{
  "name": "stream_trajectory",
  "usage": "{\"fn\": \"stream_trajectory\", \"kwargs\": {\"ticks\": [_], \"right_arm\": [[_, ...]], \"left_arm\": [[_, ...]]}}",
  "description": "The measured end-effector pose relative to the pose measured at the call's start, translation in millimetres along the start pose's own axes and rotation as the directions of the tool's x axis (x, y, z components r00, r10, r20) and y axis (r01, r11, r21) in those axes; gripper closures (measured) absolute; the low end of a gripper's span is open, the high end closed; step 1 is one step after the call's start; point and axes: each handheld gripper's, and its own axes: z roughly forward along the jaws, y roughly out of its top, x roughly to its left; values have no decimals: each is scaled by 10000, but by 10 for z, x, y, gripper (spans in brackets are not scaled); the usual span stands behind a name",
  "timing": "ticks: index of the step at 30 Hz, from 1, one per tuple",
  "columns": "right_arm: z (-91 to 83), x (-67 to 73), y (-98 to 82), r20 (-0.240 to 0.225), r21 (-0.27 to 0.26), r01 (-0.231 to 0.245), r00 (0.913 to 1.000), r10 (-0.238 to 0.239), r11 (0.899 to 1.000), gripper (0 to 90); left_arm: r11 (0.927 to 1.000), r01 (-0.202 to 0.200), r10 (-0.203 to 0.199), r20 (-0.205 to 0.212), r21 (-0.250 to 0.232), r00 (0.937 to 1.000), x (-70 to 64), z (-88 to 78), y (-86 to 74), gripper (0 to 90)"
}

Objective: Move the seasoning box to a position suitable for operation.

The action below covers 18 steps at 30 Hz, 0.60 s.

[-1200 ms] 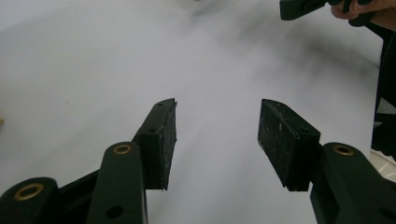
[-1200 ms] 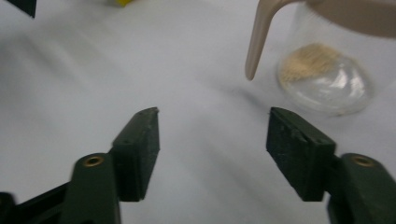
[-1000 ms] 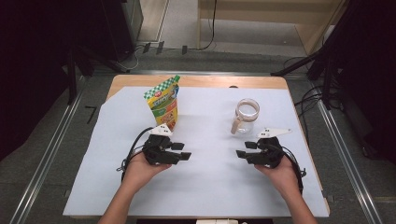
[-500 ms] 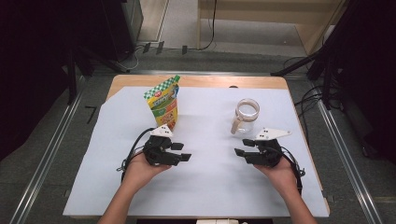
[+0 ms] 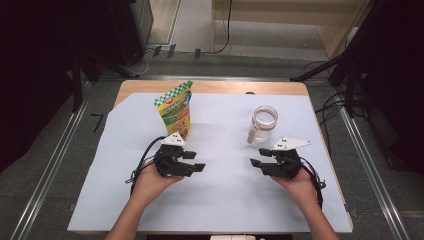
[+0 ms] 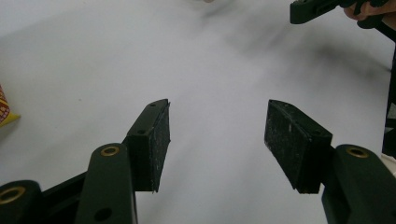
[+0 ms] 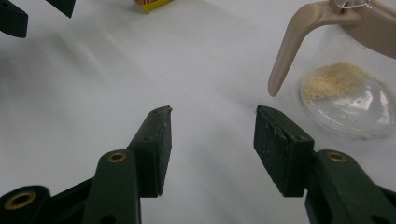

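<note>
White paper is covering the surface (image 5: 225,210), its wooden edge peeking out behind. Left gripper (image 5: 196,161), jaws just widening, and right gripper (image 5: 258,157) are both gaping over bare paper. Glossy pouch (image 5: 176,109) is standing upright; clear jug (image 5: 263,124) is holding tan powder.

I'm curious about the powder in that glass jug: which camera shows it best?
The right gripper view: the clear jug is close, with tan powder on its bottom. The high view shows the jug small.
</note>
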Motion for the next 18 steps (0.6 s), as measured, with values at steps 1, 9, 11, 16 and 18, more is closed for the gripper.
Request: {"fn": "stream_trajectory", "kwargs": {"ticks": [1,9,11,16,18], "right_arm": [[0,0,-4,21,-12,55,10000,-55,10000,476],[-9,-14,-9,39,22,3,10000,-3,10000,479],[-13,-22,-11,15,57,-129,9999,129,9999,485],[-51,-71,1,12,-127,-452,9990,452,9989,493],[-64,-93,-5,-15,-172,-503,9987,503,9986,483]], "left_arm": [[10000,-22,22,19,1,10000,1,5,0,410],[9999,-79,77,-120,-89,9999,4,18,3,391],[9998,-92,90,-124,-162,9999,14,12,4,388],[9999,-136,136,-55,-31,9999,14,22,6,399],[9999,-143,143,-22,-28,9999,7,34,6,398]]}}
